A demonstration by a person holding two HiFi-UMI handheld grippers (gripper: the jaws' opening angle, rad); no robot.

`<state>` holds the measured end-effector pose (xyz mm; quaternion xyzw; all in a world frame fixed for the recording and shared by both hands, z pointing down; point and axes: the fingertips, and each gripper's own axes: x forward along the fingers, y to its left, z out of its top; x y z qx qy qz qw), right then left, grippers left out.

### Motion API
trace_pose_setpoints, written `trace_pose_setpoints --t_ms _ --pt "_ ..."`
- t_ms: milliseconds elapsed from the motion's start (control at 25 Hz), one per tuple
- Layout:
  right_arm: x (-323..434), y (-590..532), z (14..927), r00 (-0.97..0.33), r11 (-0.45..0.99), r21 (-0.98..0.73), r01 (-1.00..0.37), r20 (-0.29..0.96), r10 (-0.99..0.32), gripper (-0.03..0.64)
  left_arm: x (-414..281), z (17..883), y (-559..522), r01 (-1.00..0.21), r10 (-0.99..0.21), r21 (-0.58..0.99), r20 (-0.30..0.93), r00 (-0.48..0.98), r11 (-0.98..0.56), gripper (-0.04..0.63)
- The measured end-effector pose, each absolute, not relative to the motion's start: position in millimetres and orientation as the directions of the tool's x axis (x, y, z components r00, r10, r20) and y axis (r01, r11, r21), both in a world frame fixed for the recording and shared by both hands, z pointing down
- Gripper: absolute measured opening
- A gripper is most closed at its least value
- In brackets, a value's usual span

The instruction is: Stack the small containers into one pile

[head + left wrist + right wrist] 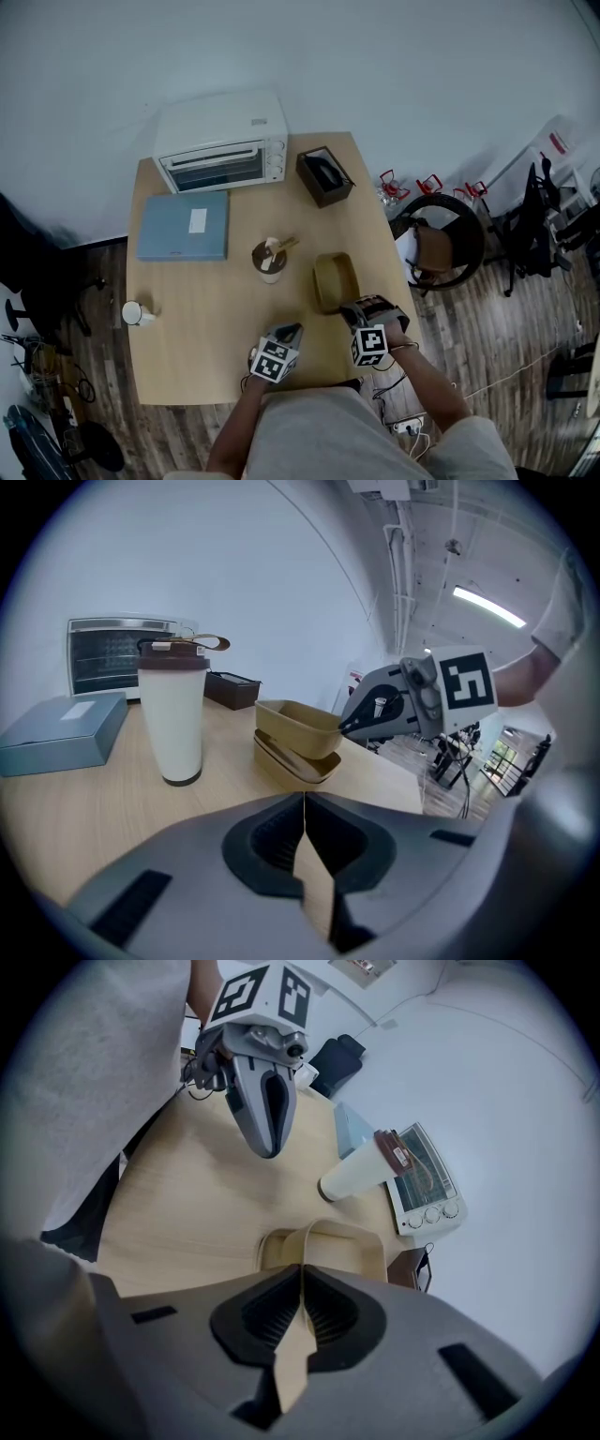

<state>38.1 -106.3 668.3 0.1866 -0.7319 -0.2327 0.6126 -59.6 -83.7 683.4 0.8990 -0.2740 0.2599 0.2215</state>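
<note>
Two tan small containers sit at the right of the wooden table (197,366). The upper container (298,724) rests tilted in the lower container (281,764). My right gripper (302,1279) is shut on the near rim of the upper container (323,1241), whose wall passes between the jaws. From the head view that right gripper (346,308) meets the pile (335,279) at its near edge. My left gripper (305,803) is shut with nothing in it, low over the table a little left of the pile (296,329).
A white tumbler with a brown lid (269,260) stands just left of the containers. Behind are a toaster oven (221,141), a blue box (184,226) and a dark open box (324,175). A white mug (135,313) sits at the left edge.
</note>
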Motion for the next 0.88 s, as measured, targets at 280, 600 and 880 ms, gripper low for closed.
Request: trace_pose_setpoints --t_ms 280,600,880 --pt "35.8 -101.7 681.2 -0.188 0.817 0.576 0.009 0.804 -0.565 0.020 -58.7 683.8 -85.4 -0.611 -0.382 0.253 0.588 0.713 -0.750 0.006" --pt "34.5 -95.5 693.5 -0.195 0.828 0.561 -0.023 0.810 -0.554 0.020 -57.6 687.6 -80.6 -0.605 -0.367 0.251 0.602 0.709 -0.756 0.006" --pt "35.9 -97.3 698.8 -0.193 0.824 0.567 -0.007 0.808 -0.557 0.020 -55.0 687.7 -80.4 -0.599 -0.363 0.249 0.602 0.711 -0.761 0.006"
